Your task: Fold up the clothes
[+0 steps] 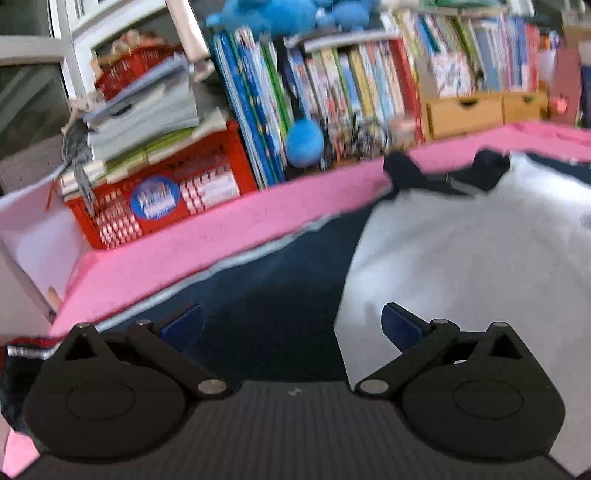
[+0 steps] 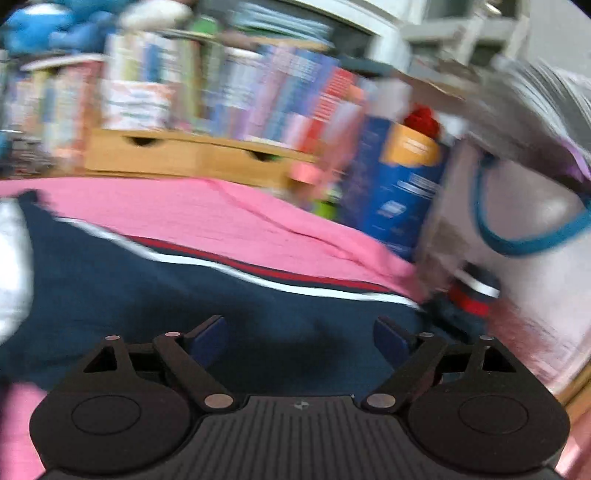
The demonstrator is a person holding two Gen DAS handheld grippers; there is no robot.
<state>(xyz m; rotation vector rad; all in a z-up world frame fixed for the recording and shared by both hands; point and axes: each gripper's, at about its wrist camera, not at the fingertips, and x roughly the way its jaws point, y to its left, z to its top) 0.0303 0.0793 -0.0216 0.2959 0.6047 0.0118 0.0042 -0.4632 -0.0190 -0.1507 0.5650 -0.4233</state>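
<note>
A garment with a white body (image 1: 461,258) and navy sleeves lies spread on a pink cloth (image 1: 207,236). My left gripper (image 1: 291,325) is open just above the navy left sleeve (image 1: 273,280), beside the white body's edge, with nothing between its blue pads. In the right wrist view, the navy right sleeve (image 2: 147,288) shows a white and red striped edge (image 2: 258,271). My right gripper (image 2: 299,338) hangs open over that sleeve, its jaws wide and empty. The white body (image 2: 13,266) shows at the far left of this view.
Behind the pink cloth stand rows of books (image 1: 351,85), a red crate (image 1: 166,192) with stacked papers, wooden drawers (image 1: 480,110) and blue plush toys (image 1: 280,14). On the right, a white bag with blue handles (image 2: 524,229) and a blue box (image 2: 399,192) crowd the cloth's edge.
</note>
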